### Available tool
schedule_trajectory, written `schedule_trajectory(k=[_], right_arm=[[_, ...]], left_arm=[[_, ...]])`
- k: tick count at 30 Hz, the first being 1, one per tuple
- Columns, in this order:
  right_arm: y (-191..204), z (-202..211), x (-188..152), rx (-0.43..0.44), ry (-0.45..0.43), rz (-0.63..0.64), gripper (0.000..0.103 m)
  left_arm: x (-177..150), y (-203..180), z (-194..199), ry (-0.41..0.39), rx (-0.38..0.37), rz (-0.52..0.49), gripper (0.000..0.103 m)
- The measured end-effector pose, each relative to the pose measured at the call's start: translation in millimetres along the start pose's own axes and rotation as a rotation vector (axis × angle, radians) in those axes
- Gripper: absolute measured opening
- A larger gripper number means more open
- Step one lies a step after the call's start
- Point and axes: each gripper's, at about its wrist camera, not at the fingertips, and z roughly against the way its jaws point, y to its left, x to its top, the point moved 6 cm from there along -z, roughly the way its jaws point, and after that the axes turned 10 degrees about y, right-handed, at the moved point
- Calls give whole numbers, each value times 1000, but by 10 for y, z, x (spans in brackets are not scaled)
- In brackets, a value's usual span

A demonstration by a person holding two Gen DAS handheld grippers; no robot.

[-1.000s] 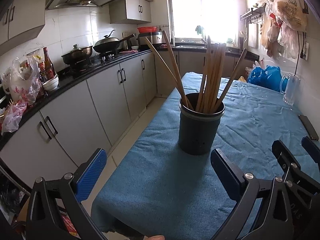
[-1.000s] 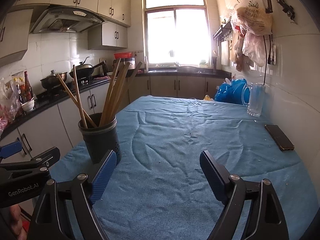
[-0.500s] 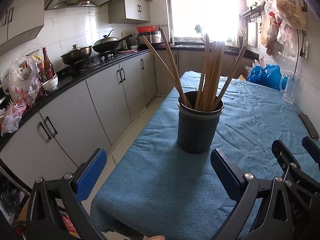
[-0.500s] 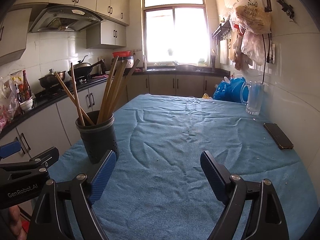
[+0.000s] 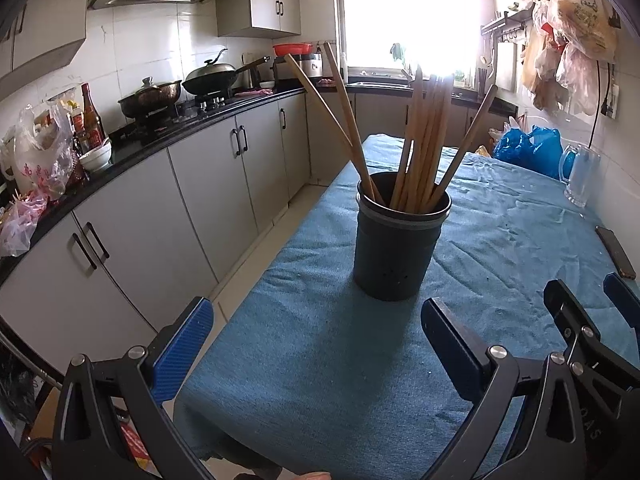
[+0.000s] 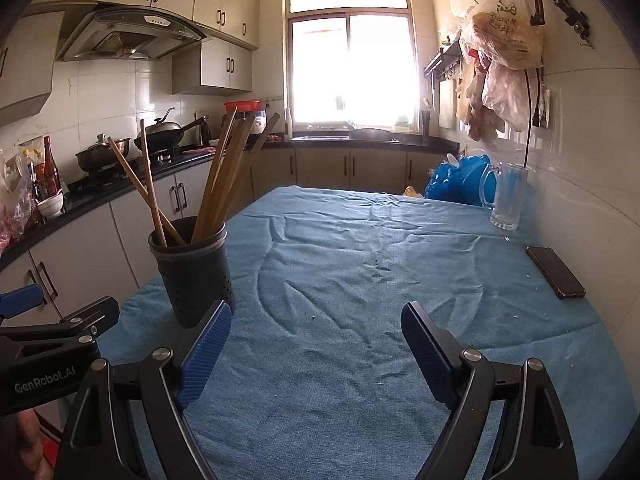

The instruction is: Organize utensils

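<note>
A dark round utensil holder stands upright on the blue tablecloth near the table's left edge. Several wooden chopsticks stand in it, fanned out. It also shows in the right wrist view, with its chopsticks, at the left. My left gripper is open and empty, just short of the holder. My right gripper is open and empty over the cloth, to the right of the holder. The right gripper shows at the lower right of the left wrist view.
A black phone lies near the table's right edge, a glass mug and blue bags at the far right. Grey cabinets and a counter with pots run along the left. The wall is close on the right.
Both grippers have drifted slightly; the holder sits a touch lower and closer in the views. Nothing was taken hold of or let go.
</note>
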Motion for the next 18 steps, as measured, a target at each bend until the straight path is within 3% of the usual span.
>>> schedule_trajectory(k=[18], right_arm=[[73, 42, -6, -9, -16, 24, 90]], left_arm=[[-4, 43, -23, 2, -7, 10, 103]])
